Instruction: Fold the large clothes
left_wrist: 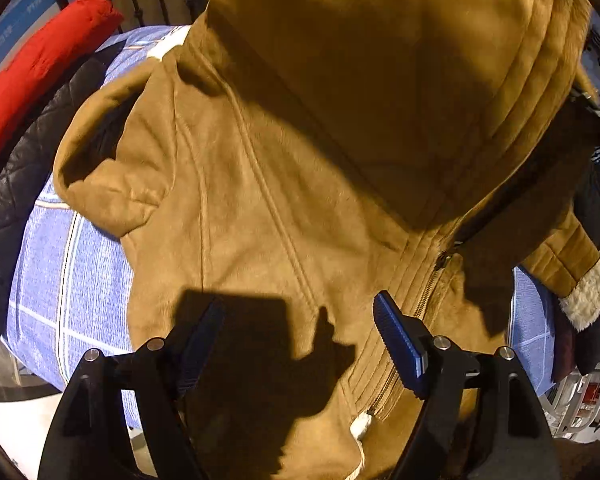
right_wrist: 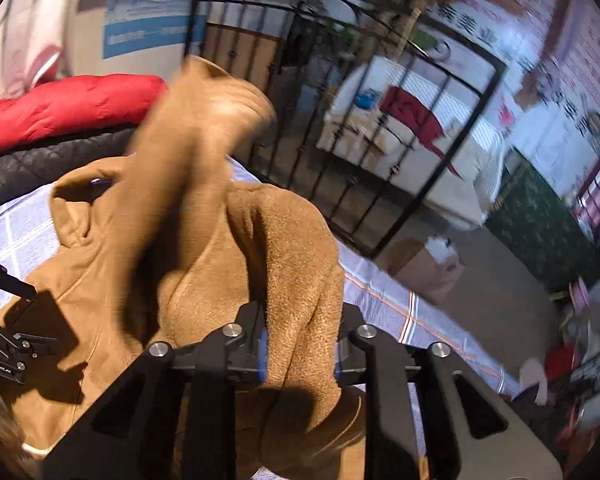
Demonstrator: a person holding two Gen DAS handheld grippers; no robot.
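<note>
A tan suede-like jacket (left_wrist: pixel 284 168) is lying spread across a bed covered in a blue checked sheet (left_wrist: pixel 68 264), filling most of the left wrist view; its zipper (left_wrist: pixel 404 344) is running diagonally down the front, and a sleeve with a cream fleece cuff (left_wrist: pixel 588 296) is hanging off toward the right edge. The left gripper (left_wrist: pixel 300 344) is hovering just above the lower front of the jacket with its jaws standing wide apart and nothing between them — the blue ribbed pads (left_wrist: pixel 400 340) are facing each other over bare fabric, and the gripper is casting a hard shadow on the suede. In the right wrist view the right gripper (right_wrist: pixel 300 356) is pinching a thick fold of the jacket (right_wrist: pixel 300 280), its jaws closed narrowly on the fuzzy tan material, which is bunching upward between them; a lifted part of the garment higher up is blurred, so its exact shape cannot be told. Beyond the jacket, at the far side of the bed, a red puffy coat (right_wrist: pixel 68 108) is resting on top of a black quilted coat (right_wrist: pixel 60 156). Behind the bed a black metal railing (right_wrist: pixel 340 120) is standing, and a cardboard box (right_wrist: pixel 420 268) is sitting on the floor beyond it. The sheet (right_wrist: pixel 384 304) is showing bare to the right of the gripped fold.
</note>
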